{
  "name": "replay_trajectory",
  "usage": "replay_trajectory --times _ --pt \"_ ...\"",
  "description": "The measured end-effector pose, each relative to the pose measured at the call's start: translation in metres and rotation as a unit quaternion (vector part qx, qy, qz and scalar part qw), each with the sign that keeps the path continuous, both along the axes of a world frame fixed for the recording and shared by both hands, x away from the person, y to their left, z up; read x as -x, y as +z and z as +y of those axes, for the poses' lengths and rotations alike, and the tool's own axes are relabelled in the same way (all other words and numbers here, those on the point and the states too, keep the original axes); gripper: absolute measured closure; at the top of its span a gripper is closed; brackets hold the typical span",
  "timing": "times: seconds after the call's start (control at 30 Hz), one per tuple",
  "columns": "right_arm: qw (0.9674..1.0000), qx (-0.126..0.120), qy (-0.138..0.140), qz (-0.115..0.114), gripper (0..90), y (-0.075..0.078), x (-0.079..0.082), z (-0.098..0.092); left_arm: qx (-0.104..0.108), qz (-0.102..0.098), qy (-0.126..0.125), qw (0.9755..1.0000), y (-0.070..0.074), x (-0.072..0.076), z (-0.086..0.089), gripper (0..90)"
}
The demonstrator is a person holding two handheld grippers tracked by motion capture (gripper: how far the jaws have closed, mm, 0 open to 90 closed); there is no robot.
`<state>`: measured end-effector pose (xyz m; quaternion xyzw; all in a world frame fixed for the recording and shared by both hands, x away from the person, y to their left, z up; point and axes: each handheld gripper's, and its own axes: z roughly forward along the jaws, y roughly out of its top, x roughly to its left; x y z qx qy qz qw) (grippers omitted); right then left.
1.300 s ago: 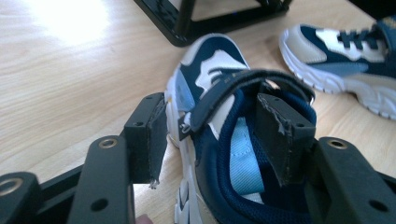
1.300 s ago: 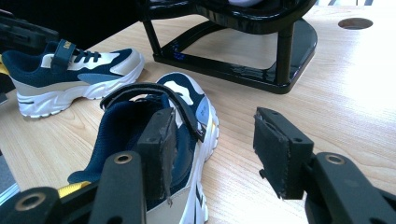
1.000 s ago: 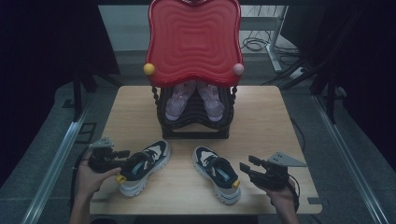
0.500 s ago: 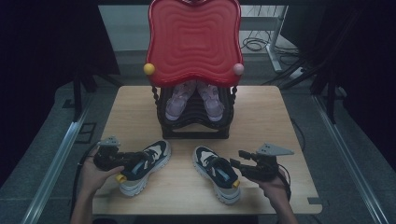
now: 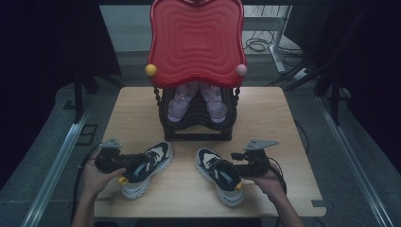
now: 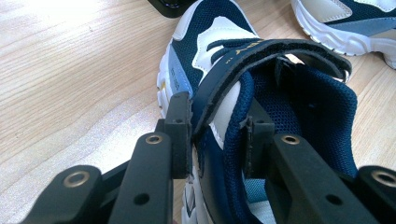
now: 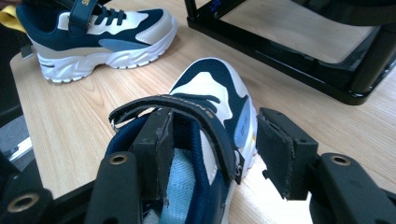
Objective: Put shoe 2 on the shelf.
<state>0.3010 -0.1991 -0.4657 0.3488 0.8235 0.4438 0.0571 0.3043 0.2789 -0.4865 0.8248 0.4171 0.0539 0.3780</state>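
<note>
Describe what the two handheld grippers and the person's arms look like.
Both are black. The left gripper and right gripper have blocky jaws with round brass-coloured rivets and worn dark pads. In the high view each carries a grey three-cornered plate on top, and a black cable trails from each. The forearms are bare, with no sleeves showing.

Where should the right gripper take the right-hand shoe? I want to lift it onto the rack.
By the collar wall under the strap, from the heel end. The right gripper already has one jaw inside the open mouth of the shoe and one outside, not yet closed.
</note>
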Motion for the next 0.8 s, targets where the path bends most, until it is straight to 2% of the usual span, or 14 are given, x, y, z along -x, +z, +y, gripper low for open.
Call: replay_trajectory --times 0.07,0.27,0.5,0.63,0.8 --pt "1.0 0.003 0.003 0.004 47.3 -0.001 -0.001 0.002 0.0 0.0 0.0 1.0 0.0 0.0 0.0 69.9" --pt "0.9989 0.035 0.017 0.026 49.0 -0.007 -0.006 0.011 0.002 0.001 0.003 1.0 0.0 0.0 0.0 70.0" --pt "0.9967 0.065 0.013 0.048 54.7 -0.015 -0.012 0.013 0.005 0.003 0.005 1.0 0.0 0.001 0.001 69.9" --pt "0.9969 0.061 0.012 0.047 61.8 -0.015 -0.012 0.014 0.007 0.003 0.008 0.9999 -0.001 0.001 0.001 70.0" --pt "0.9972 0.066 0.007 0.034 67.4 -0.014 -0.009 0.015 0.009 0.002 0.013 0.9999 -0.001 0.002 0.001 70.3"
